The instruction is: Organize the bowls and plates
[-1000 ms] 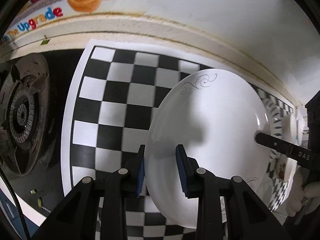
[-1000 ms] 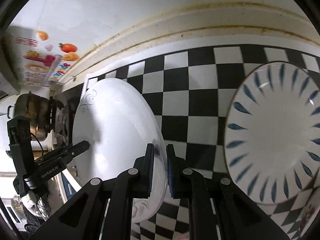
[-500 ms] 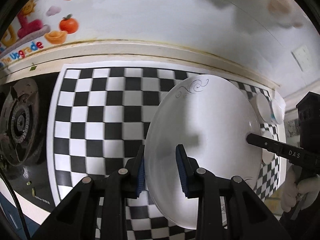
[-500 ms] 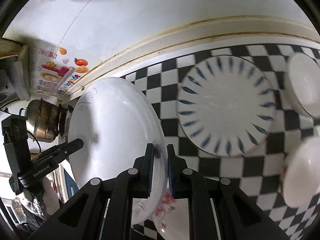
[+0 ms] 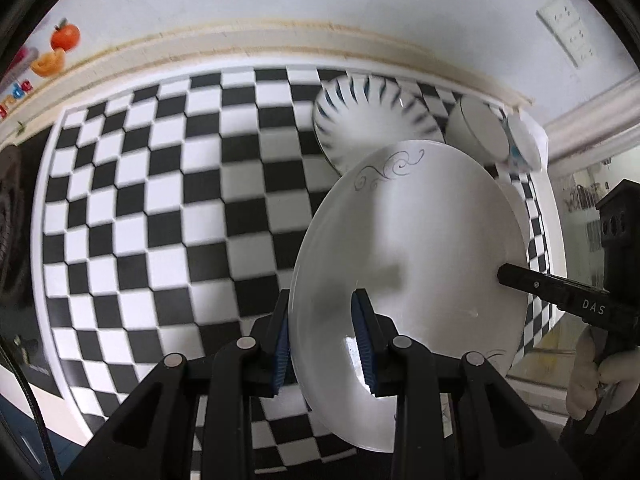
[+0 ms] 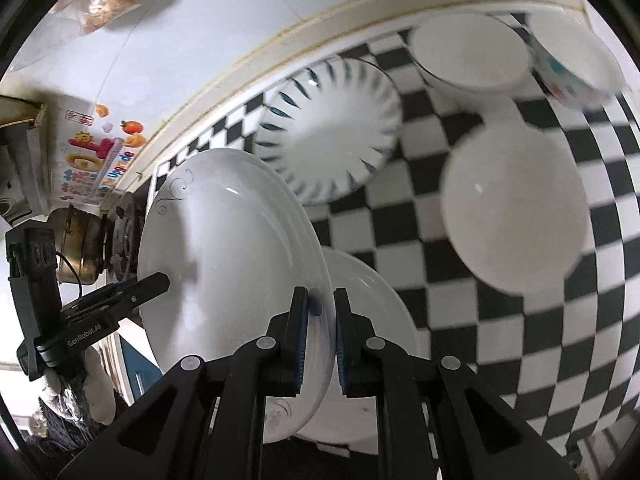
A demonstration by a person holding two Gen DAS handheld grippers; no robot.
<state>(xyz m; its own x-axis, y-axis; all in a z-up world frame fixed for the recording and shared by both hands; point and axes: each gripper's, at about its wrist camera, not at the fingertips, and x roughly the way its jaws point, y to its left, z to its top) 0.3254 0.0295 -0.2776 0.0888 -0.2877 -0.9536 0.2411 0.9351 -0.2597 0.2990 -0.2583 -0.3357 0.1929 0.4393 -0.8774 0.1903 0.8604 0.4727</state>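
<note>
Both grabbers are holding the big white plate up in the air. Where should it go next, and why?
Probably lower the white plate onto the plain plate right beneath it. Left gripper and right gripper pinch its opposite rims, and it hangs tilted over the checkered mat.

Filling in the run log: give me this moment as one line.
left gripper: shut on white plate | right gripper: shut on white plate, opposite rim | plate: tilted above checkered mat | nearby: blue-striped plate

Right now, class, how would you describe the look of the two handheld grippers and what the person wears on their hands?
Both the left gripper and right gripper are matte black plastic with silver rivets and ribbed blue pads. White lettering marks their sides: "DAS" on one, "GenRobot.AI" on the other. A thin black cable trails beside the left one. The hands wear white gloves.
</note>
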